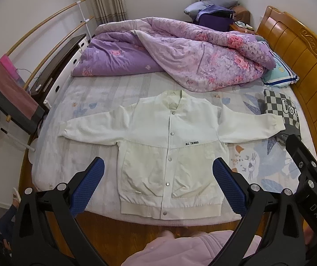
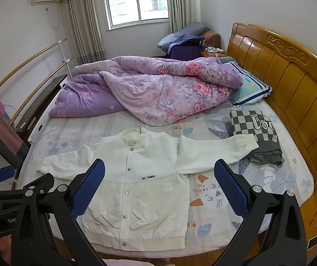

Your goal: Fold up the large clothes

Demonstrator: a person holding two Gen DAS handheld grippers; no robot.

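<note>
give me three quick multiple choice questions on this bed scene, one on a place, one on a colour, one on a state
1. Where does the checkered blanket lie?
A. by the headboard
B. on the floor
C. under the quilt

2. What colour is the jacket?
A. black
B. white
C. red

3. How is the jacket lying?
A. folded in half
B. rolled up
C. spread flat, sleeves out

Answers:
1 A, it lies on the sheet next to the wooden headboard.
2 B, its fabric is white and cream.
3 C, both sleeves stretch sideways, front snapped shut.

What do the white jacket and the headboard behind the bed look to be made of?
White jacket: likely thin woven fabric, matte and creased, with ribbed knit hem and shiny metal-looking snaps. Headboard: apparently varnished wood, glossy orange-brown panels with carved trim.
</note>
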